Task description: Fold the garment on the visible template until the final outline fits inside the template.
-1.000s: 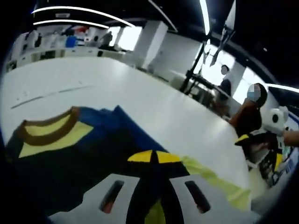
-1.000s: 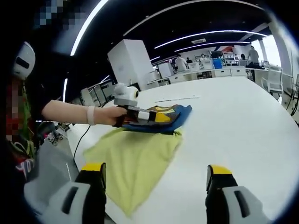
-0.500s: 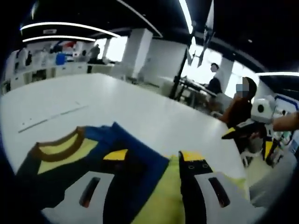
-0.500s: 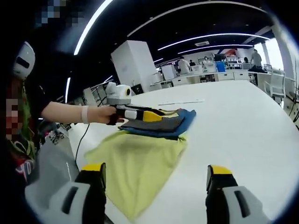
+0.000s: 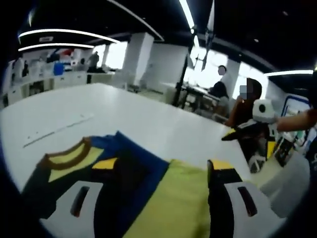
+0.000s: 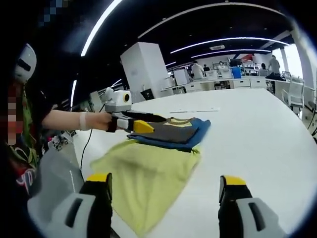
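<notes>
The folded garment (image 6: 173, 133), dark with blue edges and a yellow, brown-trimmed collar (image 5: 67, 157), lies on a yellow-green cloth (image 6: 148, 173) spread over the white table (image 6: 257, 139). My left gripper (image 5: 163, 166) is open, its jaws wide apart above the garment's near edge and the yellow-green cloth (image 5: 173, 198). In the right gripper view, the left gripper (image 6: 136, 123) hovers at the garment's left end, held by a hand. My right gripper (image 6: 165, 179) stands open and holds nothing, short of the cloth's near corner. It also appears far off in the left gripper view, as the right gripper (image 5: 247, 134).
A thin tape line (image 5: 59, 130) runs across the table beyond the garment. The table's edge lies close to the cloth on the person's side (image 6: 74, 144). A white pillar (image 6: 143, 67), desks and several people stand in the background.
My left gripper, shut on the garment's fold one second ago, has opened and drawn back off the garment toward the person. The garment lies flat. The right gripper has held still.
</notes>
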